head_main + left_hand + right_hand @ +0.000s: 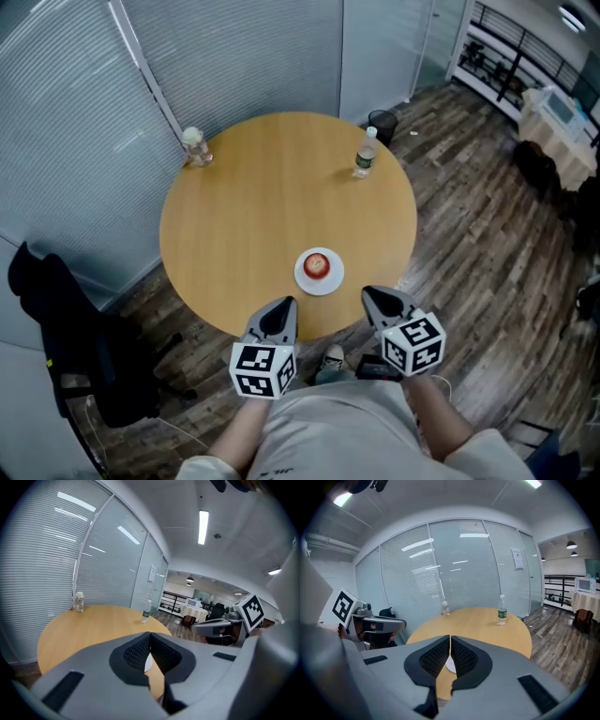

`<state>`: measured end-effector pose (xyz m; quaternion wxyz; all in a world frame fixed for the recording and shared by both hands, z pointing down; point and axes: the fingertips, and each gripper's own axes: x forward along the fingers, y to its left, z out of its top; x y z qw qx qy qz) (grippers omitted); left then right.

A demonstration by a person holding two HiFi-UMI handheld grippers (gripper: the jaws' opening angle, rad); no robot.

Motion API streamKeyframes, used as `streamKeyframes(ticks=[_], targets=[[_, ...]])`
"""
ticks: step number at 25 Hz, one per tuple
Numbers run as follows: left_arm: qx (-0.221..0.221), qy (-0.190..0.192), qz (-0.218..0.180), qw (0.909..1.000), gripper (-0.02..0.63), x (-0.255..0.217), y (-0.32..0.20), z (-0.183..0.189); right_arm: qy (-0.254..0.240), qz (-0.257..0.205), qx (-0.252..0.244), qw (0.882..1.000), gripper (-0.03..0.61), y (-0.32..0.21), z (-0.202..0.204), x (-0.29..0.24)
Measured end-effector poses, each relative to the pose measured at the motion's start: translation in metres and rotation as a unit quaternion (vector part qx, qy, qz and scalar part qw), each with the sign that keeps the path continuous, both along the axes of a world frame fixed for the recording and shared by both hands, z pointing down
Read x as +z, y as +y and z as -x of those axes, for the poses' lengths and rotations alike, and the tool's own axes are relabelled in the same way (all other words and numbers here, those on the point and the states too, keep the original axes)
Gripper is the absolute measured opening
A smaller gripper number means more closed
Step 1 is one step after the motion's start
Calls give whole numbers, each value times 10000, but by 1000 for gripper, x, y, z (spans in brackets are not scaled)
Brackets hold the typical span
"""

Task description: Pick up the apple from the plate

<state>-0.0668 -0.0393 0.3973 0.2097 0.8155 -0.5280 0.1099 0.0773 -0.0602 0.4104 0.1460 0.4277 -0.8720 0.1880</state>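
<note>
The apple (318, 265) is parked on the white plate (302, 278), just ahead of the left gripper (280, 307) and the right gripper (376, 297). Both are pressed together, empty. One should be spread first, probably the right, then closed around the apple's middle.

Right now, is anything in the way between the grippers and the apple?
Nothing visible is. The apple sits on its plate near the close edge of the table, with only bare wood between it and the left gripper and right gripper. A small bottle and a water bottle stand far across.
</note>
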Motion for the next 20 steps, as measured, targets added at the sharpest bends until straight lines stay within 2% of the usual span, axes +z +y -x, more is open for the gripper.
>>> streamKeyframes(ticks=[8, 16, 20], targets=[[37, -94, 78, 9999, 3, 3, -37, -5, -199, 246, 195, 9993, 31, -35, -7, 7], [385, -101, 164, 9991, 3, 2, -59, -5, -194, 337, 400, 9984, 31, -47, -3, 2], [476, -80, 183, 9987, 3, 1, -64, -2, -37, 320, 488, 9983, 31, -49, -4, 4]])
